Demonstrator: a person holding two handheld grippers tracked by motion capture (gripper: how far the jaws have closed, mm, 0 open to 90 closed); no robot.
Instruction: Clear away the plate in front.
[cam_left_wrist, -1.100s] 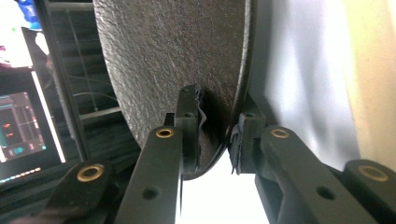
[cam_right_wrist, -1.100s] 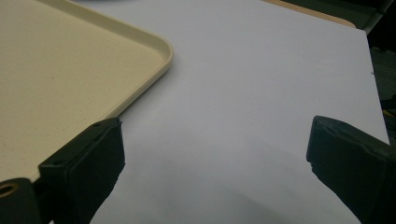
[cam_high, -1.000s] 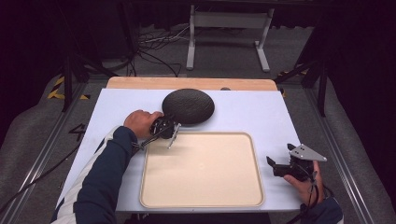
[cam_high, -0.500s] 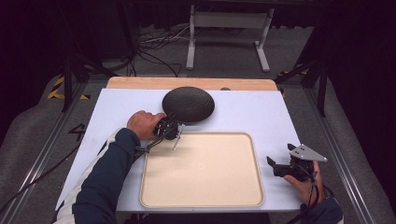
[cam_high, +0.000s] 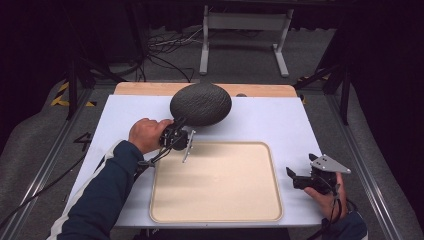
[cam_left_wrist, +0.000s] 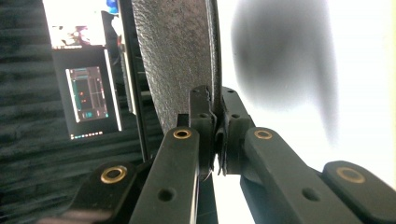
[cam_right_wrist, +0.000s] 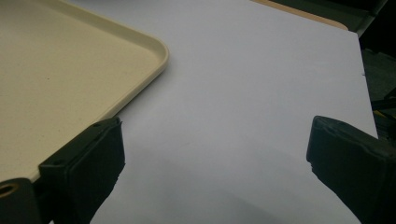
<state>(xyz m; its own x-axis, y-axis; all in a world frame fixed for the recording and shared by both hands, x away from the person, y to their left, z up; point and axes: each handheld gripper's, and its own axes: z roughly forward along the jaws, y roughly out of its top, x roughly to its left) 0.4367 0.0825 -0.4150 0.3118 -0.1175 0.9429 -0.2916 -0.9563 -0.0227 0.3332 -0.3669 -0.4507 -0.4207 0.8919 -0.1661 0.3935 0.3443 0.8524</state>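
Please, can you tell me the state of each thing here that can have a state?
Dark textured plate: lifted off the table, tilted, gripped at its rim.
Left gripper: shut on the plate's rim.
Right gripper: open, holding nothing, over the white table.
Beige tray: flat on the table, nothing in it.

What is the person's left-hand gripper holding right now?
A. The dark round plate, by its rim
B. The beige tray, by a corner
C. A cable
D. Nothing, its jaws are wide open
A: the left gripper has its jaws shut on the rim of the dark round plate, lifted and tilted above the table.
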